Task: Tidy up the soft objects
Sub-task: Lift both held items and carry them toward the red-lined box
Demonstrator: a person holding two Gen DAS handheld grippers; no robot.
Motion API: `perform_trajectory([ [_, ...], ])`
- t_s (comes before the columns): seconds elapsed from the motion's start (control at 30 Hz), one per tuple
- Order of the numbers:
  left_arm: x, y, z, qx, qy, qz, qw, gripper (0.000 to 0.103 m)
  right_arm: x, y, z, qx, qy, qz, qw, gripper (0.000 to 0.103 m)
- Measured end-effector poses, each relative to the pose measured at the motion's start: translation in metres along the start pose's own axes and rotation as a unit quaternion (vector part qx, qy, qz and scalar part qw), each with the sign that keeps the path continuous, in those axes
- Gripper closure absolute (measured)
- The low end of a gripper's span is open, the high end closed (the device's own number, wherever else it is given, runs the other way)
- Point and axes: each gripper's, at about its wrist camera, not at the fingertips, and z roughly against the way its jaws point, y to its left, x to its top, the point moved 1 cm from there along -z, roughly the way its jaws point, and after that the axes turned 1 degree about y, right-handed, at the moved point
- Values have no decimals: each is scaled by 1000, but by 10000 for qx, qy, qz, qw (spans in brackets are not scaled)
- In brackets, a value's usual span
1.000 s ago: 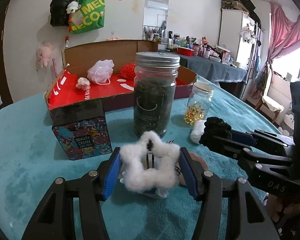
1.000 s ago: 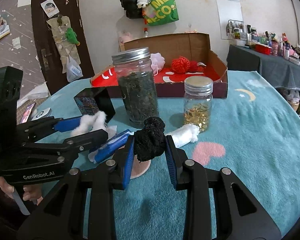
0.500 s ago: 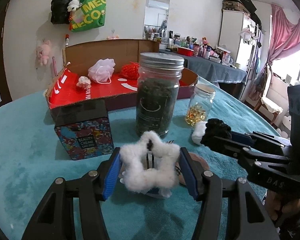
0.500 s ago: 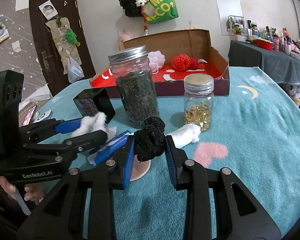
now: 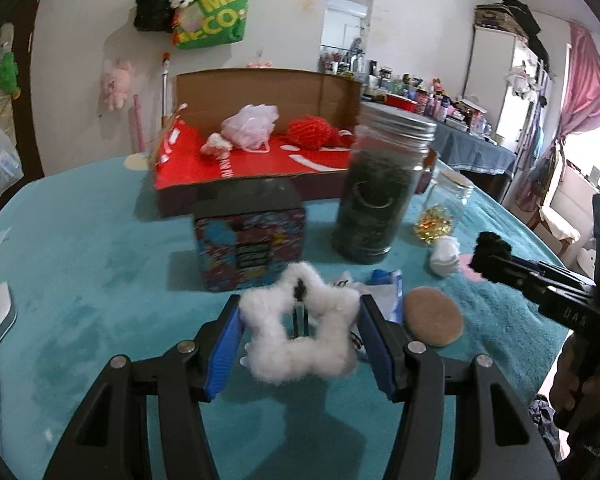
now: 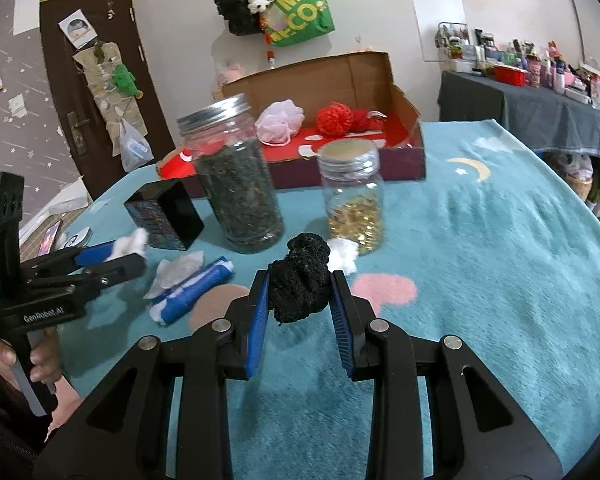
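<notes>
My left gripper [image 5: 300,320] is shut on a white fluffy star-shaped ring [image 5: 300,326] and holds it above the teal cloth. My right gripper [image 6: 300,286] is shut on a black fuzzy scrunchie [image 6: 302,276], also lifted; it shows at the right of the left wrist view [image 5: 490,250]. The open cardboard box [image 5: 260,92] with a red floor stands behind, holding a pink mesh puff [image 5: 252,124], a red yarn ball [image 5: 310,132] and a small pink-white fluffy piece [image 5: 218,146]. A white cotton ball [image 6: 344,254] lies by the small jar.
A tall jar of dark leaves [image 6: 236,176], a small jar of gold capsules [image 6: 352,196] and a colourful black-topped tin [image 5: 248,240] stand in front of the box. A tan round pad [image 5: 432,316], a blue-white roll [image 6: 192,294] and tissue [image 6: 176,272] lie on the cloth.
Both grippers have lifted and swung left with their objects still held. The tin and jars now sit further right in the left wrist view.
</notes>
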Motion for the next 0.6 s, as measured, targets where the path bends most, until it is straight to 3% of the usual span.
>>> perform_trajectory([
  [0.37,-10,41,5,496,171,211,9984,44,-1,-24,3,-230,95,-175,9995,75],
  [0.6,-2,60,2,576,330,-40,9978,44,6,-39,0,-284,316,-150,9990,75],
])
